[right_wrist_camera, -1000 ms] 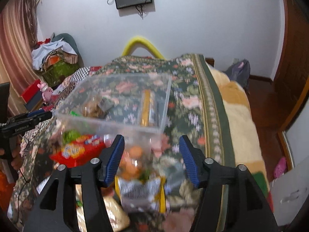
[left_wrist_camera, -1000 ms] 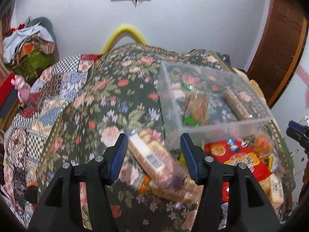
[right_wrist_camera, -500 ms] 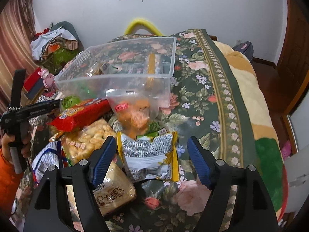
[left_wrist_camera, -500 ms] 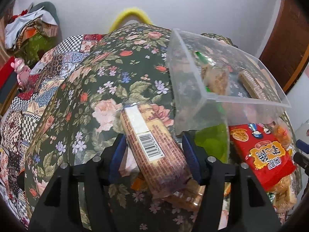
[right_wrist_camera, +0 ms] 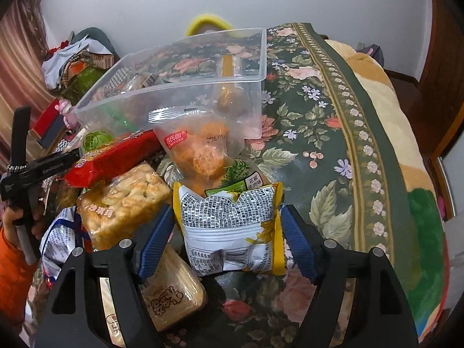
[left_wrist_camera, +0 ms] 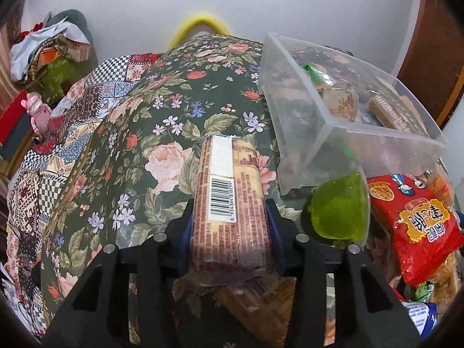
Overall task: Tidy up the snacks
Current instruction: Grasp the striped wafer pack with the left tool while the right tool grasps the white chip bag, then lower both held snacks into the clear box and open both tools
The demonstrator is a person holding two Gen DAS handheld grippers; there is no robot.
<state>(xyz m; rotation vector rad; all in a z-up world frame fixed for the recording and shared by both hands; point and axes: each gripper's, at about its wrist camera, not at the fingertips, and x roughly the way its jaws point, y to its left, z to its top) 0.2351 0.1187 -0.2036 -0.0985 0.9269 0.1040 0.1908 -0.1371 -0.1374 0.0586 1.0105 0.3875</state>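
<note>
My left gripper (left_wrist_camera: 230,226) is shut on a long cracker pack (left_wrist_camera: 229,197) with a barcode, lying on the floral bedspread (left_wrist_camera: 139,133). A clear plastic bin (left_wrist_camera: 333,133) with a few snacks inside stands to its right. My right gripper (right_wrist_camera: 226,232) is open, its blue pads on either side of a white and yellow snack bag (right_wrist_camera: 232,229), which touches the right pad. The bin (right_wrist_camera: 179,87) also shows beyond it, with a clear bag of orange snacks (right_wrist_camera: 200,150) leaning on its front wall.
A green jelly cup (left_wrist_camera: 339,211) and a red snack bag (left_wrist_camera: 417,226) lie right of the cracker pack. A rice cracker block (right_wrist_camera: 124,200), a red pack (right_wrist_camera: 113,159) and a biscuit pack (right_wrist_camera: 171,293) lie left of the right gripper. Clothes pile (left_wrist_camera: 49,55) sits far left.
The left gripper has moved forward and closed on the cracker pack. The right gripper has dropped low and moved in around the white and yellow bag.
</note>
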